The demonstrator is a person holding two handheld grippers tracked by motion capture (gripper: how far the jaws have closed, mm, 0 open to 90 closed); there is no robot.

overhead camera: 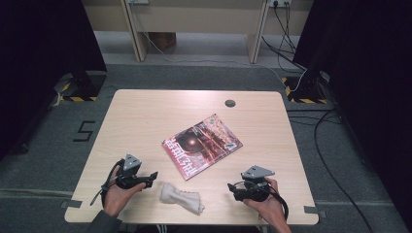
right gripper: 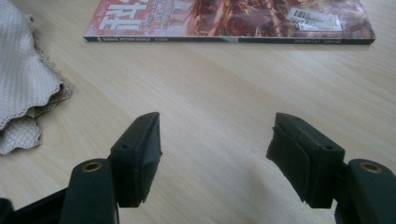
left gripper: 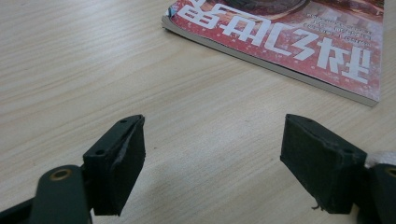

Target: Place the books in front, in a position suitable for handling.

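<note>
1. Your left hand-held gripper (overhead camera: 151,176) and right hand-held gripper (overhead camera: 232,188) both stand spread, holding nothing.
2. The cloth (overhead camera: 182,198) lies crumpled between them, near the counter's (overhead camera: 145,116) front edge.
3. The magazine (overhead camera: 201,144) lies mid-counter, untouched; all handling remains.

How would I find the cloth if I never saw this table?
Start at the wooden table and go to its near edge, between the two grippers. The cloth lies crumpled there, just in front of the red magazine. It is the only soft, pale, wrinkly thing.
</note>
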